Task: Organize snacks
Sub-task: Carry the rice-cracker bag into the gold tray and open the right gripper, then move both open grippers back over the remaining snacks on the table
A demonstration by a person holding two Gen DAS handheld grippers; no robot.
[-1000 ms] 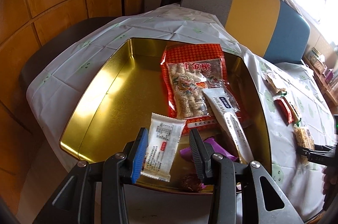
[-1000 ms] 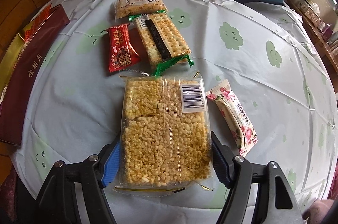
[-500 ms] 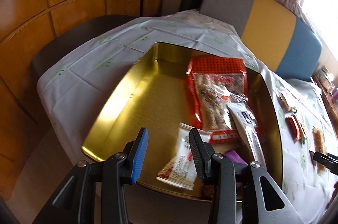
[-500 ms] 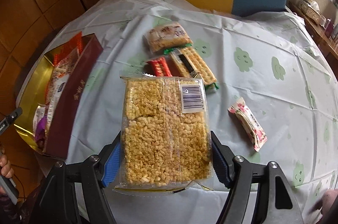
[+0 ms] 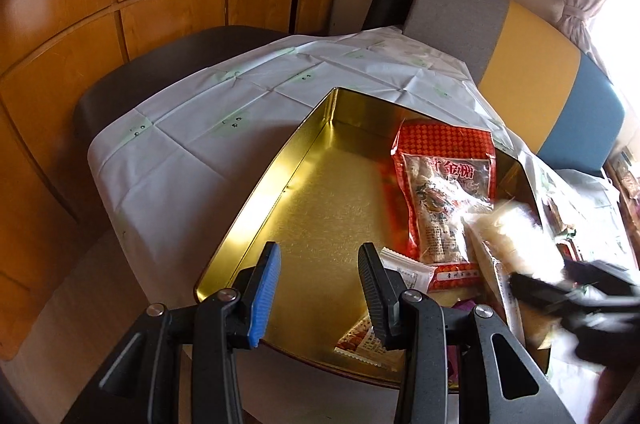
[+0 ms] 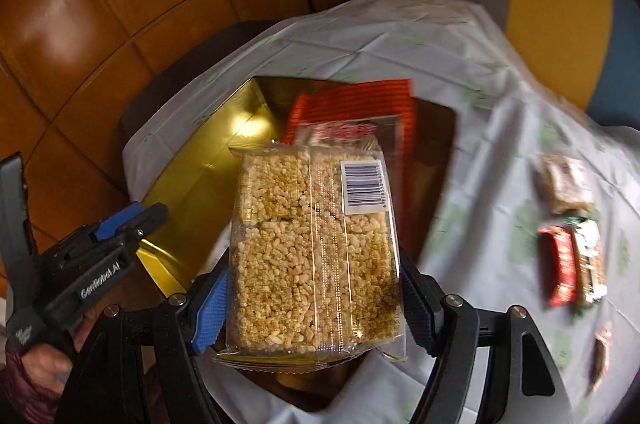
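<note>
Since a second earlier the right gripper [image 6: 314, 308] had swung the rice cracker pack [image 6: 314, 256] off the tablecloth [image 6: 476, 244], where it had hung above the other snacks, and over to the gold tin [image 5: 320, 224]; the left gripper [image 5: 318, 288] had drifted toward the tin's left side, so the white sachet [image 5: 404, 270] no longer sat between its fingers. The right jaws were clamped on the pack's two long edges. The left jaws stood partly apart with nothing between them, above bare gold floor. The pack was a clear wrapper over pale golden puffed-rice slabs, a barcode sticker at its far right corner, flat and stiff-looking; it hung over the tin's near right part, overlapping the red peanut bag [image 5: 442, 192] lying inside. I judged the carry nearly done, with only the lowering and letting go to come. A red packet [image 6: 560, 264] and the crackers [image 6: 588, 260] touching its right side remained on the cloth, far right.
</note>
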